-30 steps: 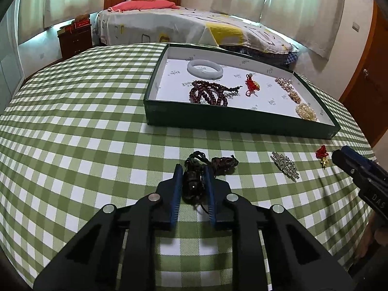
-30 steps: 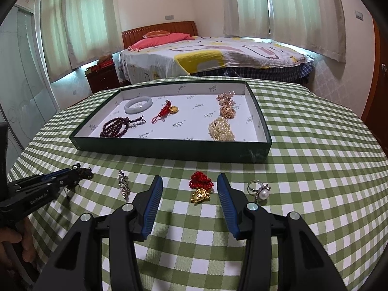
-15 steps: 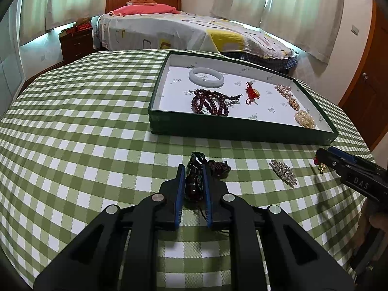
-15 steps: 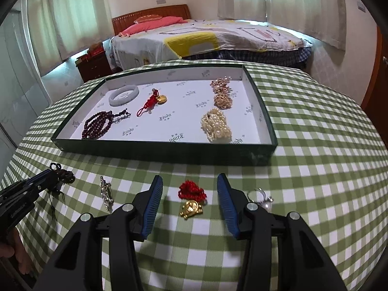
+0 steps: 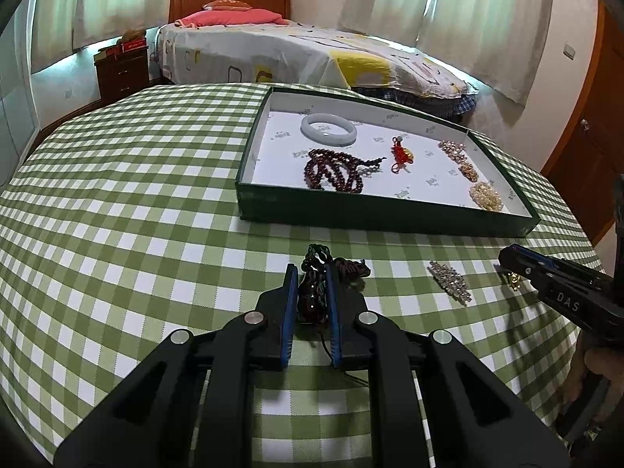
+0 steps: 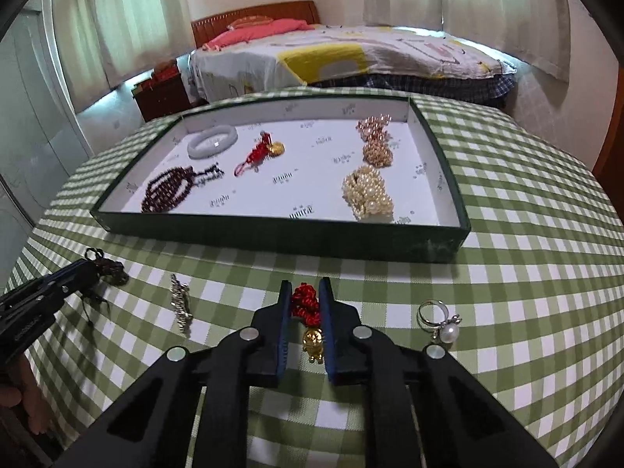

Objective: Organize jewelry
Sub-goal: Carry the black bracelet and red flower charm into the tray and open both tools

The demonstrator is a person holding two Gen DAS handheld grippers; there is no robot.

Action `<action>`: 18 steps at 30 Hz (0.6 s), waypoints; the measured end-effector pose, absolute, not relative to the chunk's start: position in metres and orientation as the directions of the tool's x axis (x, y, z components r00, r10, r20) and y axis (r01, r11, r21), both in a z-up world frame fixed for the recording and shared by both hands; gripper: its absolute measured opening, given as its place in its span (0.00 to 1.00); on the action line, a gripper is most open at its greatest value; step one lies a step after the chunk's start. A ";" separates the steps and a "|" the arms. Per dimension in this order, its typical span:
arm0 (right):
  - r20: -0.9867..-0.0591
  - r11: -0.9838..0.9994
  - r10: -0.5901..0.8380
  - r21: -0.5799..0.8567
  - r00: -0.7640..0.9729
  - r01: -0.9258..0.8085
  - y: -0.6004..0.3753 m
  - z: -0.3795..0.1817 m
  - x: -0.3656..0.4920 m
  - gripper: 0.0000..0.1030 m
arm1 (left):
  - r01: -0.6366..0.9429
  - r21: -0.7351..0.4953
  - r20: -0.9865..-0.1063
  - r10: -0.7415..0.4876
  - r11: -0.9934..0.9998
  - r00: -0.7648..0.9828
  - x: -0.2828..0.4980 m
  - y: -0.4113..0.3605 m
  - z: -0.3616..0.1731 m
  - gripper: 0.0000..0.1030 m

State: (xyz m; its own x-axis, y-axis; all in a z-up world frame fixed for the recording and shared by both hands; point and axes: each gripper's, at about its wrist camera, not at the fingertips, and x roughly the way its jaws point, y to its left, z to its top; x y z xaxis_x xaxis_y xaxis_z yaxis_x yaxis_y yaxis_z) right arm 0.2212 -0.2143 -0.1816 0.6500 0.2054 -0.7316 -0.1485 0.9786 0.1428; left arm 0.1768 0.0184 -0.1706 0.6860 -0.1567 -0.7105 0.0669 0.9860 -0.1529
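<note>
Now both grippers pinch a piece on the green-checked counter (image 5: 117, 234). The left gripper (image 5: 312, 284) is pressed onto a dark bead bracelet (image 5: 312, 296), whose tassel trails just past its right finger. The right gripper (image 6: 306, 304) has come down to a near-shut pinch on the red knotted charm (image 6: 305, 300), its gold pendant (image 6: 313, 343) lying back between the fingers. The green tray (image 6: 273, 234) sits ahead of both grippers. To do the lift well, I'd raise each piece straight up until the dangling cord and pendant clear the tray's near wall, then carry forward. The brooch (image 6: 180, 304) to the left of the right gripper and the pearl ring (image 6: 438, 321) to its right should stay undisturbed.
</note>
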 end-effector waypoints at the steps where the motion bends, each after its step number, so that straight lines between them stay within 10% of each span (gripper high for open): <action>1: -0.726 0.978 0.210 0.146 0.655 -0.151 -0.214 -0.180 0.219 0.14 | 0.069 -0.153 -0.708 -0.158 0.986 0.688 0.176 0.017 -0.170 0.14; 18: -0.565 0.958 0.288 0.183 0.774 -0.222 -0.205 -0.118 0.214 0.14 | 0.142 -0.200 -0.613 -0.236 0.970 0.754 0.186 -0.005 -0.121 0.14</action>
